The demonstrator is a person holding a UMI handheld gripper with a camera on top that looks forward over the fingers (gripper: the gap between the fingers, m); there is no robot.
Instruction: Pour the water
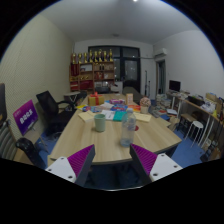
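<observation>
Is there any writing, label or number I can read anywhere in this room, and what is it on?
No text can be read here.
Purple sign on the chair back: white marks, too small to read.
Items on the shelves at the far wall: too small to read.
Cup and bottle on the table, beyond the open gripper: no label visible.

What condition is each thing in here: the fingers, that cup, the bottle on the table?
fingers: open, holding nothing, well short of the table.
green cup: upright on the table, contents not visible.
clear bottle: upright on the table, right of the cup; fill level cannot be told.
table: cluttered at the far end.
black office chair: unoccupied.
</observation>
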